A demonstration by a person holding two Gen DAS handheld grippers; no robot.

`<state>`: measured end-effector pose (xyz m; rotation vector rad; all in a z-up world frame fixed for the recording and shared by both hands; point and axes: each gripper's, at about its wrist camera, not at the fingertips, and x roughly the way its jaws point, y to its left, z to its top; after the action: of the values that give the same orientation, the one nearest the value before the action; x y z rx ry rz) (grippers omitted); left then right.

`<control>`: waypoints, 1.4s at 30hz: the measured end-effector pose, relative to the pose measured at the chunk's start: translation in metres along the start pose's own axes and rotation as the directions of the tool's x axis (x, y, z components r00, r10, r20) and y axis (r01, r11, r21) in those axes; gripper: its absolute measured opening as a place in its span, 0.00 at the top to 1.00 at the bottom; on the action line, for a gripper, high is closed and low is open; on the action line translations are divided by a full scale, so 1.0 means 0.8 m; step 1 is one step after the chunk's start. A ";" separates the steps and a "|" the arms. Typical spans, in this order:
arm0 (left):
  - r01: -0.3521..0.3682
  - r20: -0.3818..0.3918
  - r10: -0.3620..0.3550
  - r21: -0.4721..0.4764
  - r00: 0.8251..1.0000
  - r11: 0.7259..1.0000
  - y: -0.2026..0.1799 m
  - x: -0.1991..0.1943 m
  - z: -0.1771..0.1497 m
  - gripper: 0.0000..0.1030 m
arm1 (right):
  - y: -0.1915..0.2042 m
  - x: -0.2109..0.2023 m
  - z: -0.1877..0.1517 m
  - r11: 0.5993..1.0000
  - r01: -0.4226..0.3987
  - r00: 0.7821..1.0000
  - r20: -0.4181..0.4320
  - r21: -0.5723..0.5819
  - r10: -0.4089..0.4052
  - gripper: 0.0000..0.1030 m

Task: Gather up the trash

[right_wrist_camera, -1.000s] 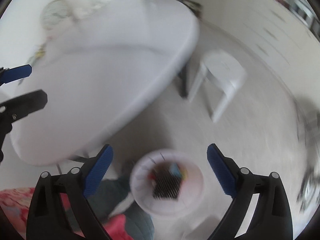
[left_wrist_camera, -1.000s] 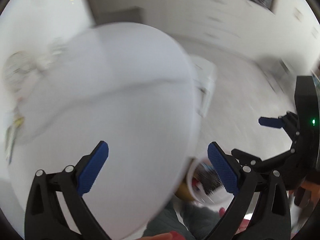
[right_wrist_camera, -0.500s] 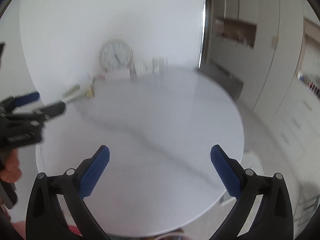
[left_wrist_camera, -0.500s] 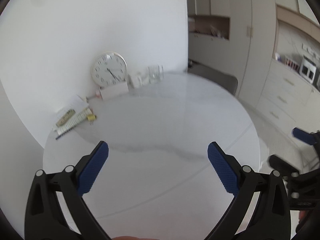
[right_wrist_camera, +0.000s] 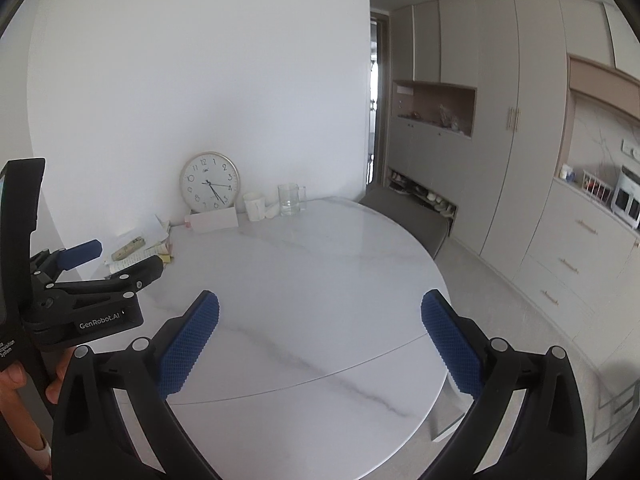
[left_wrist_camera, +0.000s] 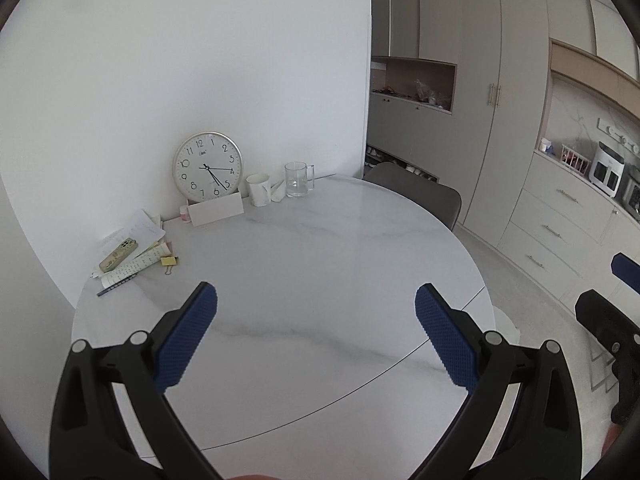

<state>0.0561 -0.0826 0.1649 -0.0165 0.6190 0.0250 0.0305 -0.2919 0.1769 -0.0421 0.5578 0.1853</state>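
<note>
My left gripper (left_wrist_camera: 316, 332) is open and empty above the near part of a round white marble table (left_wrist_camera: 320, 264). My right gripper (right_wrist_camera: 320, 340) is open and empty above the same table (right_wrist_camera: 320, 280). The left gripper also shows at the left edge of the right wrist view (right_wrist_camera: 120, 260). A pile of papers (left_wrist_camera: 132, 252) with a phone and a yellow clip lies at the table's far left by the wall. A small crumpled white piece (left_wrist_camera: 278, 192) lies between the mug and the glass. No bin is in view.
A round clock (left_wrist_camera: 208, 166) leans on the wall behind a white card (left_wrist_camera: 216, 209). A white mug (left_wrist_camera: 258, 189) and a glass mug (left_wrist_camera: 298, 179) stand beside it. A grey chair (left_wrist_camera: 416, 194) is at the far side. Cabinets (left_wrist_camera: 560, 216) line the right.
Both grippers swung up from looking down at the floor and a white bin with trash to looking level across the table. Both stay open.
</note>
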 end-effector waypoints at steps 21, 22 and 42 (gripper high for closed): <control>-0.029 -0.039 0.029 0.010 0.999 1.000 -0.003 0.017 0.004 0.08 | -0.012 0.018 0.000 0.999 0.027 0.999 -0.018 0.020 -0.027 0.02; -0.027 -0.043 0.027 0.009 0.999 1.000 -0.003 0.018 0.004 0.08 | -0.012 0.019 0.000 0.999 0.028 0.999 -0.020 0.019 -0.028 0.02; -0.028 -0.064 0.028 0.002 0.998 1.000 -0.002 0.026 0.003 0.08 | -0.012 0.030 0.002 0.999 0.033 0.998 -0.045 0.024 -0.032 0.02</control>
<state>0.0750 -0.0838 0.1550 -0.0076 0.6832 0.0518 0.0532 -0.2976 0.1655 -0.0315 0.6033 0.1466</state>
